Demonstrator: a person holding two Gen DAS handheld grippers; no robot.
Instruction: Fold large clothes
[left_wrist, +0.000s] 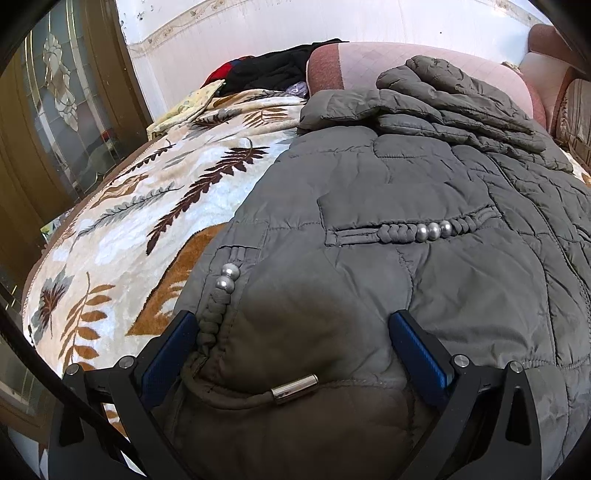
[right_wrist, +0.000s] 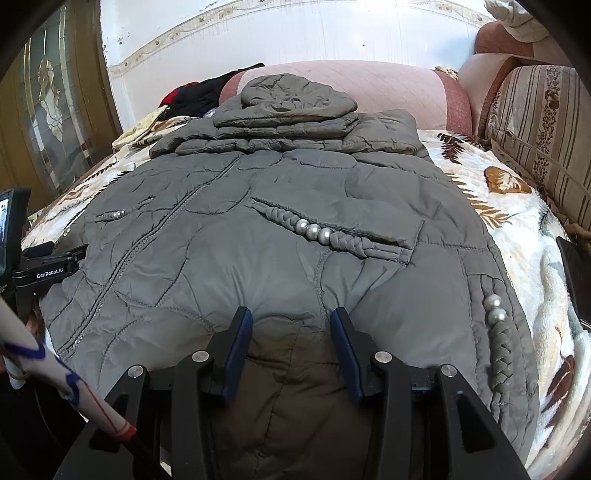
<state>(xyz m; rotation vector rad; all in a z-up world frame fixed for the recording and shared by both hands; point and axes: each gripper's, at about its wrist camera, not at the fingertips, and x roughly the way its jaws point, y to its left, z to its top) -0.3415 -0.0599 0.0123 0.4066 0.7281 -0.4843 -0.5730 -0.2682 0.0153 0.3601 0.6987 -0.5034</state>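
Jacket (right_wrist: 280, 206) hem between hand-held gripper (right_wrist: 291, 325) fingers

**Background items, bed area**

Leaf-print blanket (left_wrist: 122, 221) covers the bed. Pink quilted headboard (right_wrist: 369, 85) at the far end; dark clothes pile (left_wrist: 273, 70) beside it. Striped cushion (right_wrist: 543, 140) at right. Glass-panel door (left_wrist: 59, 103) at left.
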